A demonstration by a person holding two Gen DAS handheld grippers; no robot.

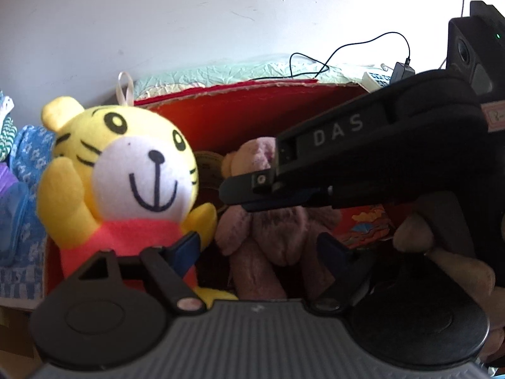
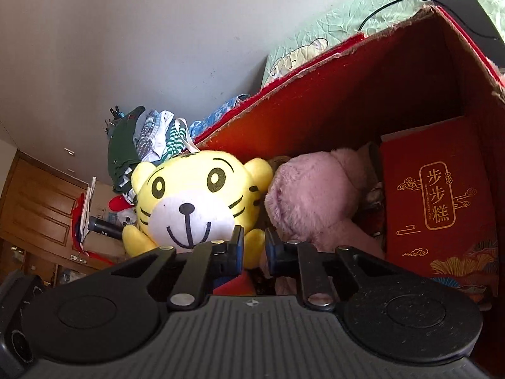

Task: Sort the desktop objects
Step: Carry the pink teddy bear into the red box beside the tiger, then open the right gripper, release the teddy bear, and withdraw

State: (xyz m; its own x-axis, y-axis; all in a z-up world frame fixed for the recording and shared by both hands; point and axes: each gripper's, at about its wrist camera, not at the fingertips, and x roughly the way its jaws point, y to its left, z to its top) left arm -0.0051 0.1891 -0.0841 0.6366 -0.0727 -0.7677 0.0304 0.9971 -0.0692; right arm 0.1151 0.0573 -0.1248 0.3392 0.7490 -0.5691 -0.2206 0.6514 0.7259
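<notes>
A yellow tiger plush (image 1: 126, 170) with a pink shirt hangs upright over the left side of the open red cardboard box (image 1: 221, 107). My right gripper (image 2: 255, 248) is shut on the tiger plush's (image 2: 192, 202) paw. In the left wrist view the right gripper (image 1: 235, 191) reaches in from the right, above a pink plush (image 1: 271, 227) lying in the box. My left gripper (image 1: 260, 248) is open. Its left finger (image 1: 186, 246) overlaps the tiger's body, and nothing is gripped. The pink plush (image 2: 309, 195) sits just right of the tiger.
A red gift box with gold lettering (image 2: 442, 205) stands inside the cardboard box (image 2: 315, 110) at its right wall. Piled clothes (image 2: 145, 145) and blue floral cloth (image 1: 28, 170) lie to the left. A green quilt (image 1: 221, 72), a black cable (image 1: 347, 47) and a black device (image 1: 470, 50) are behind.
</notes>
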